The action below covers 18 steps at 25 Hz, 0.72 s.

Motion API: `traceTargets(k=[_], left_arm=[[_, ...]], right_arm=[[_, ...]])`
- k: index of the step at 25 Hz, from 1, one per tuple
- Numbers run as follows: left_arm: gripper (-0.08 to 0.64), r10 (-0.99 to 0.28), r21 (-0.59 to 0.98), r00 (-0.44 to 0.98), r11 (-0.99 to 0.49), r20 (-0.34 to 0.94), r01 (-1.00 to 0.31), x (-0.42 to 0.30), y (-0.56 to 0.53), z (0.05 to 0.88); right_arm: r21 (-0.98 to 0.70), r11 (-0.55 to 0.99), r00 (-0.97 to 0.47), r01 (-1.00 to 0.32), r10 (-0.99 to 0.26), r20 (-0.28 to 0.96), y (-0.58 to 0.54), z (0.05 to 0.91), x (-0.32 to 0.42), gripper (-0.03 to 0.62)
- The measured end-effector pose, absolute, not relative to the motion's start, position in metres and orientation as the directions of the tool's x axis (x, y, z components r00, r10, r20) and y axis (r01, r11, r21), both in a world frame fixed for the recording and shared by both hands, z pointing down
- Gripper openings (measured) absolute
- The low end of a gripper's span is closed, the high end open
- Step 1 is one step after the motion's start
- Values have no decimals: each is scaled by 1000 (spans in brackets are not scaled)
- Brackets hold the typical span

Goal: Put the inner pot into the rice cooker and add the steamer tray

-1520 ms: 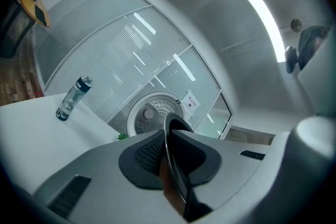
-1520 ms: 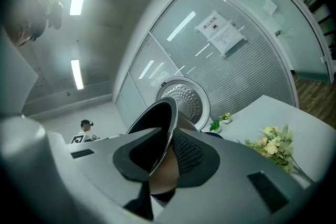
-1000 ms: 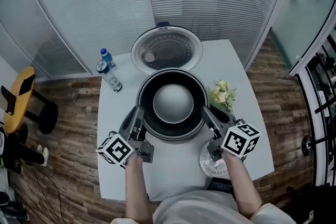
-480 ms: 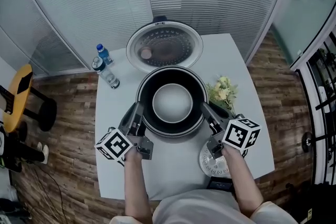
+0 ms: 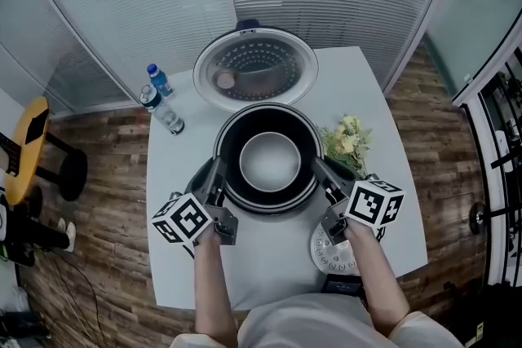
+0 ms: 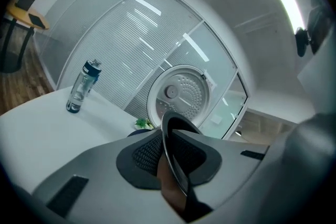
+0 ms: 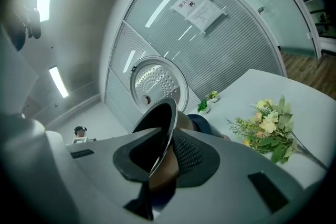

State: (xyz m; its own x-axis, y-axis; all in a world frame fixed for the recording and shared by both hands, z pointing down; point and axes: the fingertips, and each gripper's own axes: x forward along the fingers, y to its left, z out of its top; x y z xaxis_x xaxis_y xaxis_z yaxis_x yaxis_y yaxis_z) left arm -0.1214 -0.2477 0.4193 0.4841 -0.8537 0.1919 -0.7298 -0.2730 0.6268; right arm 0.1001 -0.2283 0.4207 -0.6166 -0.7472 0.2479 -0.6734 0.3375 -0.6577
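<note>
The dark inner pot (image 5: pixel 269 161), grey at its bottom, hangs level over the rice cooker body, whose edges peek out beside it (image 5: pixel 198 175). My left gripper (image 5: pixel 217 175) is shut on the pot's left rim (image 6: pixel 169 136), and my right gripper (image 5: pixel 320 173) is shut on its right rim (image 7: pixel 164 131); in both gripper views the thin rim runs between the pads. The cooker's open lid (image 5: pixel 254 76) stands behind the pot. The round perforated steamer tray (image 5: pixel 330 255) lies on the table near my right hand, partly hidden by it.
A water bottle (image 5: pixel 163 106) stands at the white table's (image 5: pixel 269 265) back left. A bunch of flowers (image 5: pixel 347 143) lies right of the cooker. Glass partition walls curve behind the table, and wooden floor lies on both sides.
Both grippers have come down a little with the pot held between them, bringing it closer to the cooker body. The grip on the rim looks unchanged.
</note>
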Motion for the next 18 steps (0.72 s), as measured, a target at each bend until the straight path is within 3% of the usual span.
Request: traceTargets(k=[18], left_arm=[[55, -816, 582, 503, -269, 286, -767, -122, -250, 442]], right_arm=[[-659, 314, -618, -684, -729, 294, -234, 437, 97, 77]])
